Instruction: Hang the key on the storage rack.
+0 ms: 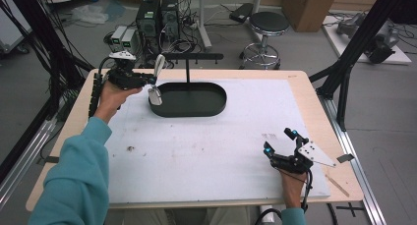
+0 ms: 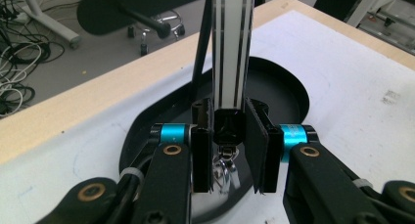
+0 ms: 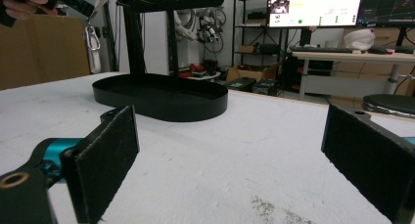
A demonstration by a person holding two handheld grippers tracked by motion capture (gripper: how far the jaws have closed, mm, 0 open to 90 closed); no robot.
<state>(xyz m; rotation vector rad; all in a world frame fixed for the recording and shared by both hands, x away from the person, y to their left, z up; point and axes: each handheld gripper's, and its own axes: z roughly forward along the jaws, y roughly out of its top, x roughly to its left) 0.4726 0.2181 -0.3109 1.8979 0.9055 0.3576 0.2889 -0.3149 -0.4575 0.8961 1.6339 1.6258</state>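
A white lanyard strap (image 1: 159, 65) with black stripes (image 2: 233, 48) ends in a black connector and a metal clasp (image 2: 225, 168). My left gripper (image 1: 147, 79) is shut on that connector (image 2: 228, 126), holding the lanyard over the left end of a black oval tray (image 1: 216, 104). The clasp (image 1: 155, 96) dangles just above the tray rim. A black post (image 1: 187, 72) rises from the tray to a crossbar (image 1: 194, 56). My right gripper (image 1: 278, 140) rests open on the white mat near the front right, with nothing between its pads (image 3: 105, 160). In the right gripper view the clasp (image 3: 92, 43) hangs beside the post (image 3: 131, 33).
A white mat (image 1: 206, 151) covers most of the wooden table (image 1: 314, 102). Behind the table stand a black stool (image 1: 268, 26), computer cases (image 1: 157, 16) and cables on the floor. Black frame legs (image 1: 344, 72) flank the table on the right.
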